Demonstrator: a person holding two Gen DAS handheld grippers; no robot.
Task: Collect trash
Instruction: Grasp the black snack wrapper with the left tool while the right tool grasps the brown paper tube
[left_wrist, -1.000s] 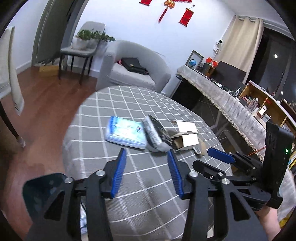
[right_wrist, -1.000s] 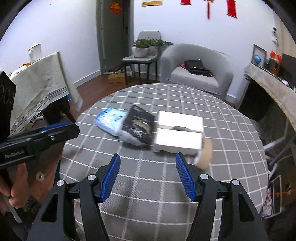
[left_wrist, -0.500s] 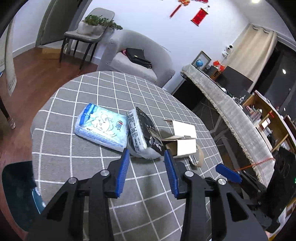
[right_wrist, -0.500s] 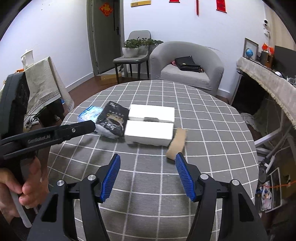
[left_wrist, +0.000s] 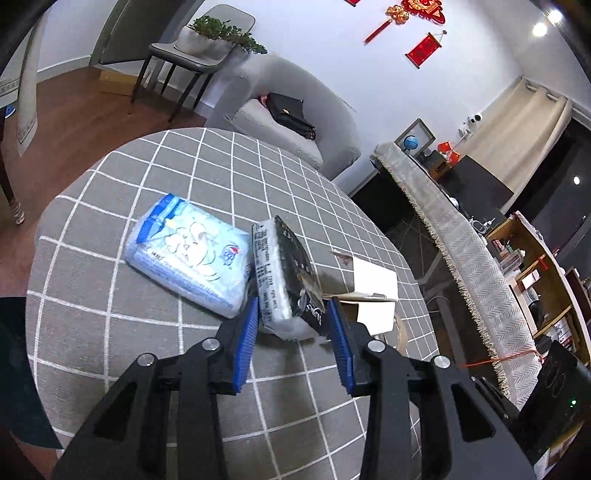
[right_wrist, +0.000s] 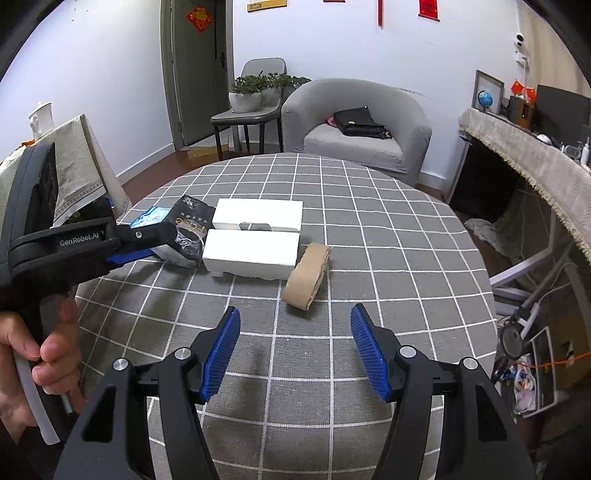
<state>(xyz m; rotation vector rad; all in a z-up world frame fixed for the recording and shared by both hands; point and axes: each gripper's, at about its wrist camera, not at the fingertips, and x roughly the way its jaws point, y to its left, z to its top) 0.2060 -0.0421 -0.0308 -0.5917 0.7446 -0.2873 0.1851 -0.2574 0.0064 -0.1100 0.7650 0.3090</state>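
The left tongs (left_wrist: 291, 328) stood open astride the black packet (left_wrist: 291, 280), at nine o'clock on the table (right_wrist: 369, 221); the right tongs (right_wrist: 295, 347) gaped empty. Closing might have pinched only slippery film, or nudged the white box (right_wrist: 251, 254).

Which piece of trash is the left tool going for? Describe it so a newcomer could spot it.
On the round grey checked table, trash lies in a row. The black packet is propped on edge between the pale blue tissue pack and the open white box, the only dark item, with the left tool straddling its near end.
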